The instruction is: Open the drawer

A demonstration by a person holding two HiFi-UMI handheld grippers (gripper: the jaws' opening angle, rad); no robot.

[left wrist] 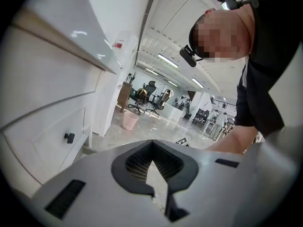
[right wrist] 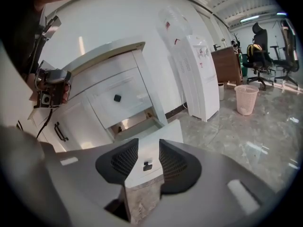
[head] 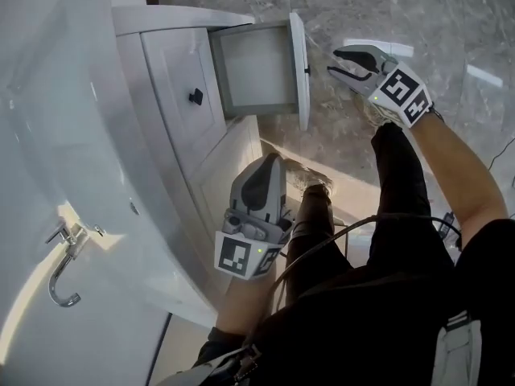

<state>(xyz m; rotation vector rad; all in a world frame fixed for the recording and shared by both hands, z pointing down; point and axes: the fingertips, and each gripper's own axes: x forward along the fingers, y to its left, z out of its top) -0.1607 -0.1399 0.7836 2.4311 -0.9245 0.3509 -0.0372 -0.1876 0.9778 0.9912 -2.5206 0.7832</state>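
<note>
So the drawer (head: 299, 63) is already standing open. It's at the far end of the white cabinet (head: 173, 79) in the head view, right under the closed top drawer (head: 181, 71), the one with the little black knob (head: 195, 96). The front is a plain white panel with a slightly raised frame, and it has the same kind of small dark knob (head: 306, 70) in the middle. The inside is a flat grey box and I can't see anything in it. In the right gripper view you look down at the drawer front (right wrist: 163, 136) from above, with the dark gap it came out of just behind it.

The right gripper (head: 332, 63) hangs just off the drawer front on the knob side, close but not touching. In the right gripper view, the right gripper (right wrist: 148, 141) has its jaws spread wide, with the knob (right wrist: 147, 165) framed between them farther off and nothing gripped.

The left gripper (head: 271, 161) is lower down near the person's knee, beside the cabinet's side and well apart from the drawer. In its own view, the left gripper (left wrist: 151, 143) has its tips pinched together with nothing between them.

The sink (head: 48, 135) and its tap (head: 63, 264) sit at the near end of the cabinet top.
</note>
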